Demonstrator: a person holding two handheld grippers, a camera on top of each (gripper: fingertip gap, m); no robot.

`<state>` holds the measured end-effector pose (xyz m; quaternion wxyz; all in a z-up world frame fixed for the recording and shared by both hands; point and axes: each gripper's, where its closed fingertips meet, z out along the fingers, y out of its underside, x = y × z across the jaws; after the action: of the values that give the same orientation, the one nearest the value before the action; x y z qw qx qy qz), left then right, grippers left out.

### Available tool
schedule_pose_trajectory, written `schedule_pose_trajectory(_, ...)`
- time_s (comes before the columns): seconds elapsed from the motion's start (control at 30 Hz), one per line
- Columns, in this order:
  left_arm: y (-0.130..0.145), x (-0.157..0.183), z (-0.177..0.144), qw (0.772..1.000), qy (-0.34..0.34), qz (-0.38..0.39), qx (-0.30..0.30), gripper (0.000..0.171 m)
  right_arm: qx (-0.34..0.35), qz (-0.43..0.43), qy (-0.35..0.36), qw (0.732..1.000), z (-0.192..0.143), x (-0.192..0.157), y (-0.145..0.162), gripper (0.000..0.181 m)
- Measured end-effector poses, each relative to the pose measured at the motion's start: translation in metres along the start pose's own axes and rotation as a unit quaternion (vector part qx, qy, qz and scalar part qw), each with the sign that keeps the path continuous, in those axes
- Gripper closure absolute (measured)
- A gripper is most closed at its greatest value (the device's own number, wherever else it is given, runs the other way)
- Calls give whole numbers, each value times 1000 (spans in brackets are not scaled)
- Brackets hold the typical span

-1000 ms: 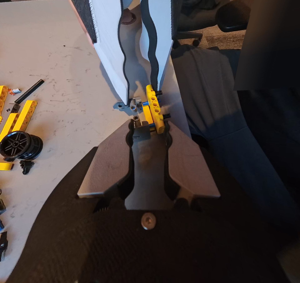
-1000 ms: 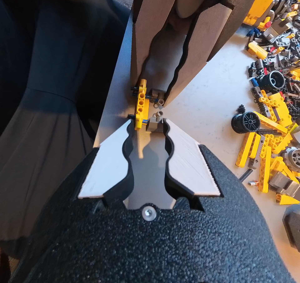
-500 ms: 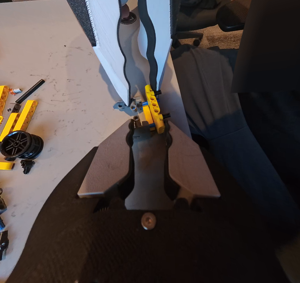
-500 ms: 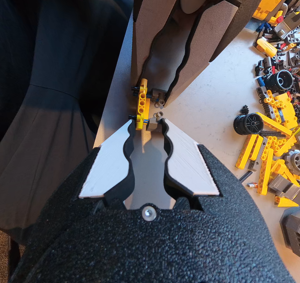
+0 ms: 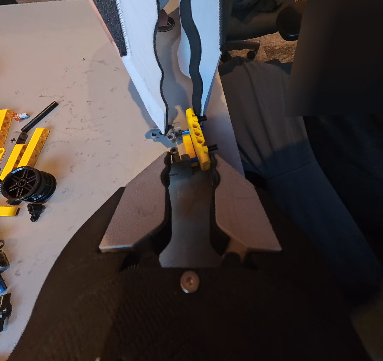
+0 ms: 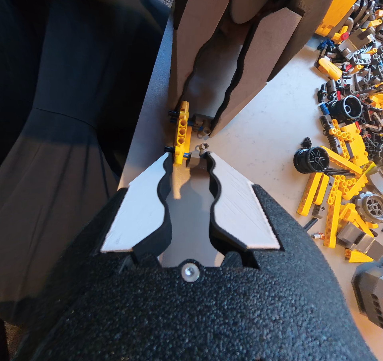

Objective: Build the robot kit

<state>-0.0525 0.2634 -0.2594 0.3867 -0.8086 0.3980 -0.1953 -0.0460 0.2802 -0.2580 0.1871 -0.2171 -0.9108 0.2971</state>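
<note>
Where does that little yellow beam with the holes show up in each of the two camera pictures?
Left wrist view: the yellow beam sits at centre, slightly right, between both grippers' tips.
Right wrist view: it sits at centre, slightly left, by the table edge.
Shared landmark: the black wheel.

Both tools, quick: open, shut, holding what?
Left tool: shut on the near end of the yellow-and-grey brick assembly.
Right tool: shut on the assembly's opposite end.
</note>
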Motion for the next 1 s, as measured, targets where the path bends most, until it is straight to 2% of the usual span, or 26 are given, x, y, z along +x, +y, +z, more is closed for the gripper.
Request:
schedule_pose_trajectory(0.37,1,0,0,1000,-2,4,-2,135,-6,-13,62,998,-3,3,0,143)
schedule_pose_trajectory(0.5,0,0,0,1000,2,0,-1,135,-18,-43,76,996,-3,-2,-1,156)
schedule_pose_trajectory(1.0,0,-1,0,1000,1,-1,-1,135,-36,-53,105,992,-5,-3,-1,163)
